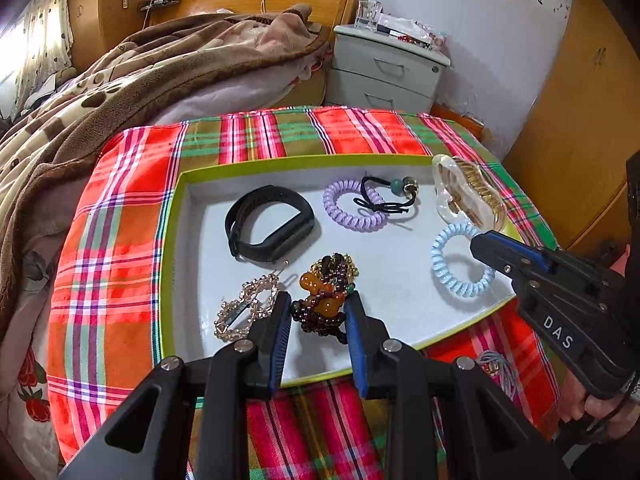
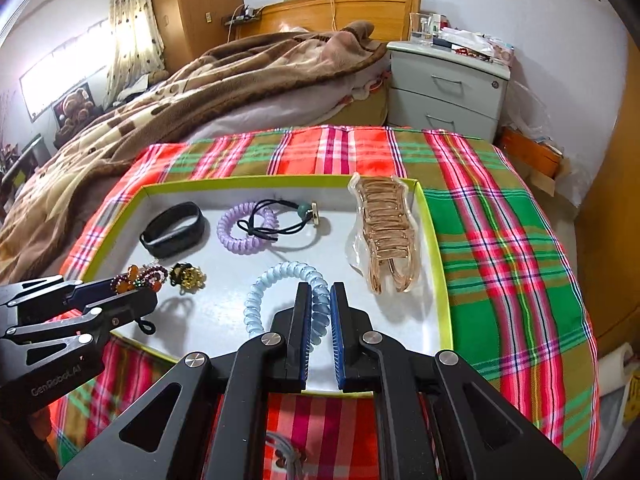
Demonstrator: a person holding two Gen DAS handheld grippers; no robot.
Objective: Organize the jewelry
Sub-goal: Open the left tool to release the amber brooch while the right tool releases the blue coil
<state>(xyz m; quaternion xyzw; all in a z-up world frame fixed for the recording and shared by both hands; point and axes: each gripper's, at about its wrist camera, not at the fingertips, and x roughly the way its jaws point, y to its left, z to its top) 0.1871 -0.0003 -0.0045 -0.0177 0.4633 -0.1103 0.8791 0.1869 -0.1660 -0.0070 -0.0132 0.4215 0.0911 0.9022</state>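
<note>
Free room and obstacles, referred to the tray (image 2: pixel 434 248). Its raised rim bounds every side. Bare floor lies at the tray's centre, between the blue coil tie (image 2: pixel 276 280) and the beaded bracelet (image 1: pixel 324 300). The far half is blocked by the black band (image 2: pixel 174 230), the purple coil tie (image 2: pixel 240 232) and, along the right rim, the clear hair claw (image 2: pixel 384 236), apparently touching it. The plaid cloth (image 2: pixel 500 240) right of the tray is open.

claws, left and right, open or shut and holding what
Left claw: closed on the beaded bracelet in the tray.
Right claw: closed on the light blue coil hair tie, same tray.
</note>
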